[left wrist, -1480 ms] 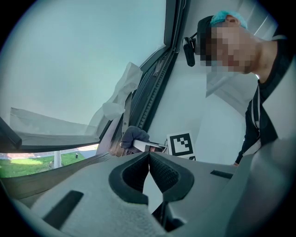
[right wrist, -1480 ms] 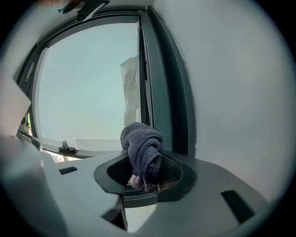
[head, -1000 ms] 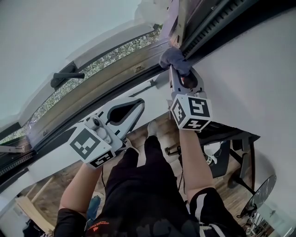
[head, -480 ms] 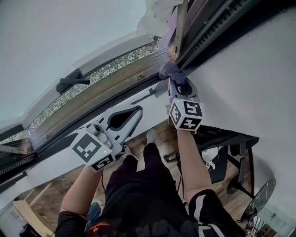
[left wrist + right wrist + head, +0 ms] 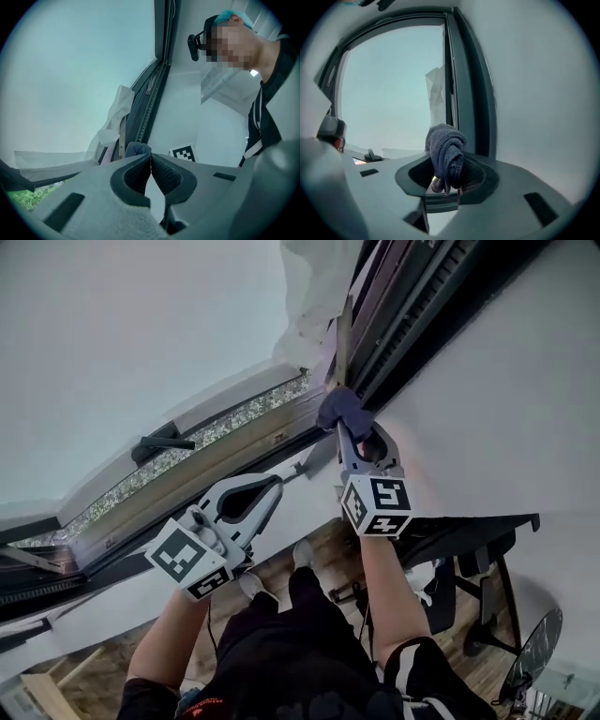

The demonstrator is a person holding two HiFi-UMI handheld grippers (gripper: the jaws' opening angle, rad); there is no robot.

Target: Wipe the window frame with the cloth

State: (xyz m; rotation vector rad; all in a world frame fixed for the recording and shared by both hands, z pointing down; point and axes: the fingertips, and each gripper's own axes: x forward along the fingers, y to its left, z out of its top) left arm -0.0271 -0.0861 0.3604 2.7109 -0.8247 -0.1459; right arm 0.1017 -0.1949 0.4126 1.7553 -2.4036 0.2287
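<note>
Grey left gripper (image 5: 274, 482): jaws pressed together on nothing, held off the glass.
Blue cloth (image 5: 339, 409): bunched and pinched in the right gripper (image 5: 354, 432), touching the frame's lower corner.
Window frame (image 5: 398, 306): wiping looks under way, and the upright stretch seems left to do.

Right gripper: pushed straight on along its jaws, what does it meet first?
Most likely the dark upright of the window frame. The right gripper is shut on the cloth, which sticks out past the jaws, so the cloth would press there first. Head view puts it at the frame; depth unclear.
</note>
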